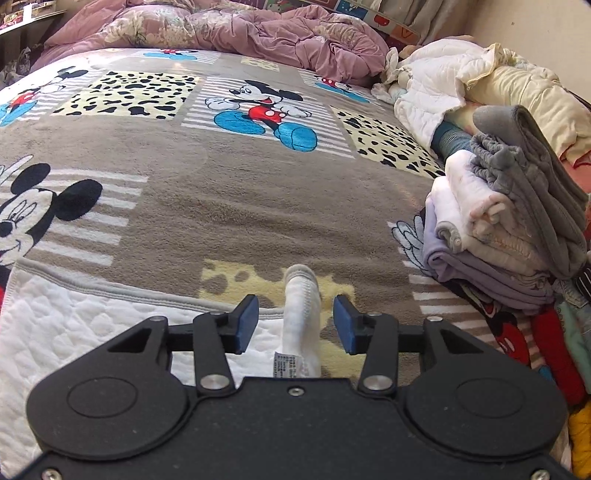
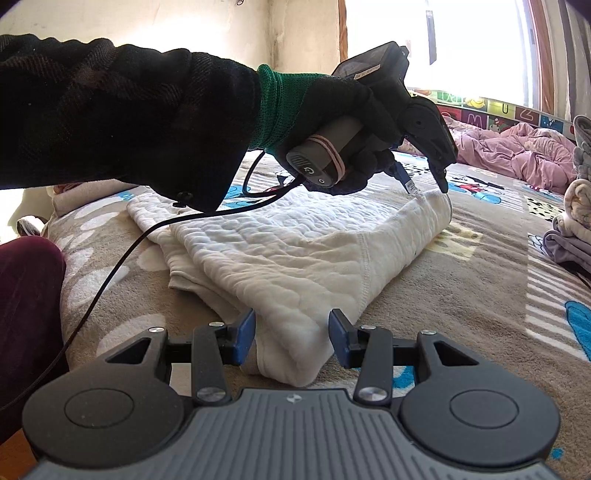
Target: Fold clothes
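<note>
While the left gripper (image 1: pixel 295 323) hovers over the bed with its two blue-padded fingers (image 1: pixel 247 321) released, a narrow fold of the white quilted garment (image 1: pixel 301 314) stands up between them, touching neither pad. A small printed label (image 1: pixel 279 363) hangs from that fold near the black body of the tool. Just beneath and to the left lies more of the same puffy, stitched cloth, spread flat on the fleece blanket (image 1: pixel 221 192), which is taupe and fuzzy, printed with cartoon mice and spotted yellow squares.

Seen from the right wrist, the right gripper (image 2: pixel 291 341) also has two blue pads, and they stand apart on either side of the garment's near folded corner (image 2: pixel 291 354); neither pad visibly presses on the cloth, so these fingers are released too. The garment stretches away from there as one long, soft, doubled slab across the blanket to its far end, where the left gripper's tips point down at it. A gloved hand (image 2: pixel 332 122) with a green knit cuff holds that tool, a dark sleeve (image 2: pixel 110 110) behind it and one thin black cable (image 2: pixel 110 266) trailing below.

To the right in the left wrist view rises one stack of folded clothes (image 1: pixel 506 221): lilac at the base, white in the middle, grey ribbed fabric on top. Beyond it lie cream padded bedding (image 1: pixel 480 81) and a crumpled pink duvet (image 1: pixel 258 33).
</note>
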Demonstrator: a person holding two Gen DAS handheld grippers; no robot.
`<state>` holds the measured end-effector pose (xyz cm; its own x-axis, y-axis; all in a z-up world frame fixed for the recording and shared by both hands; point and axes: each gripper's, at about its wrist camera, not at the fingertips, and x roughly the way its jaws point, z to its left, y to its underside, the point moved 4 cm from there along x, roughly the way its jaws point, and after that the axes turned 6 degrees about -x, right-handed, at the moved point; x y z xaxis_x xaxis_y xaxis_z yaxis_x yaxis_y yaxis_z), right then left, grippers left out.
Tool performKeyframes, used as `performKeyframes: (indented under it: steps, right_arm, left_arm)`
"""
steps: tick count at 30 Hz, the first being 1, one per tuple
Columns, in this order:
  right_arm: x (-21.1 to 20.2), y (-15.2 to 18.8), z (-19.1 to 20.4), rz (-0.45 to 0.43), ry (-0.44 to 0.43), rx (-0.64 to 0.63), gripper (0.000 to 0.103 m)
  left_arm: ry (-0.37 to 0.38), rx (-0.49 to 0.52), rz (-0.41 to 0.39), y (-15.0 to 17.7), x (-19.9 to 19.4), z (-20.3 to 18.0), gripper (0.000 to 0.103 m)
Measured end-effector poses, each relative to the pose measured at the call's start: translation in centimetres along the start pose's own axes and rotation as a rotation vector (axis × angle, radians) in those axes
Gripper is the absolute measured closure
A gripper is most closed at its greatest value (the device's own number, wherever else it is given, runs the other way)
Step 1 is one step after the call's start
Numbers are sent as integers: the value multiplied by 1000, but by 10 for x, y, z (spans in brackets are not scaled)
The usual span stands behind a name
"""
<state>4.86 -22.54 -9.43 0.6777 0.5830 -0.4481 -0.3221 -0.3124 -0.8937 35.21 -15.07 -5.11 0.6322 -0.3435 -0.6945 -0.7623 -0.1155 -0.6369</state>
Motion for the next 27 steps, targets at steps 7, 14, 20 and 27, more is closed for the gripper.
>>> performKeyframes:
  steps: [7, 14, 20, 27]
  right_arm:
    - [-17, -9, -66, -140, 43, 244, 57]
    - [40, -44, -95, -67, 121, 17, 59]
    - [105, -56, -103, 3, 57, -113, 62]
    - [132, -45, -91, 110, -59, -132, 61]
  left_arm:
    - [-61, 76, 19, 7, 5, 23, 98]
    - [-45, 185, -7, 16, 8, 28, 98]
    - [-55, 228, 17, 29, 20, 42, 97]
    - [-87, 266, 1, 25, 13, 38, 87]
